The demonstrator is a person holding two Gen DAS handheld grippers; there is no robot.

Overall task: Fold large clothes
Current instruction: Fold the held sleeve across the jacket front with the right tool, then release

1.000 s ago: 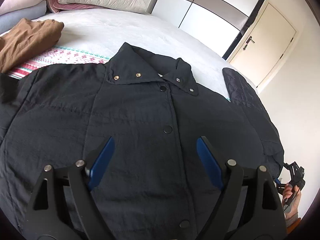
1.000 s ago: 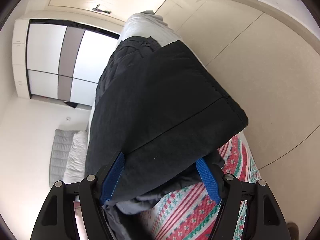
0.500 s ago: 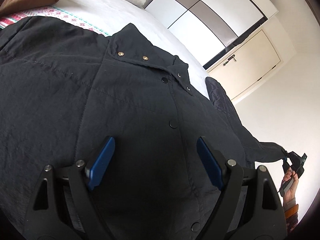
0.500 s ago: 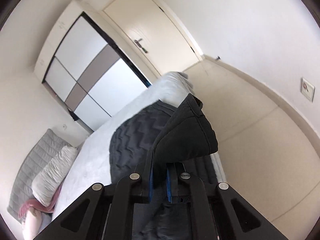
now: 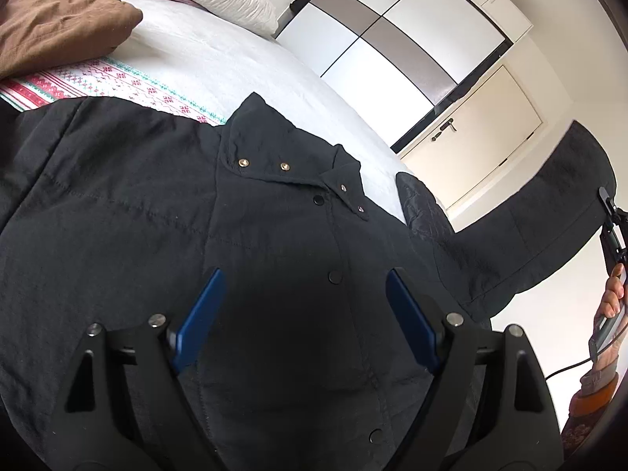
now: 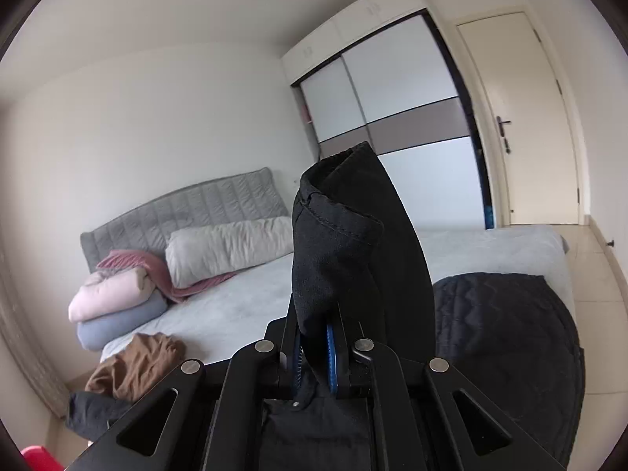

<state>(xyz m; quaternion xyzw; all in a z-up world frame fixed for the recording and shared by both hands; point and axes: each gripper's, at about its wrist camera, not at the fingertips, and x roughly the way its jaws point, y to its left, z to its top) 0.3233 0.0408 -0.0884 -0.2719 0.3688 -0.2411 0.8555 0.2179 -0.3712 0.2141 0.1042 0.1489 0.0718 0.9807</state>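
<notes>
Jacket (image 5: 165,235) lying front-up on bed (image 5: 243,66), buttoned, collar toward 12 o'clock in left view, hem at 6; long axis 12–6. Right gripper (image 6: 317,357) clamped on sleeve (image 6: 345,243) cuff, held aloft at 3 o'clock of the body. Left gripper (image 5: 304,314) spread wide, holding nothing, above chest panel. Risks, judged: thick cuff seized only near its edge, may slip from the pads mid-swing; body unpinned, so a pull on the sleeve may drag or skew it. Brown garment (image 5: 59,27) at 10 o'clock, well apart.
</notes>
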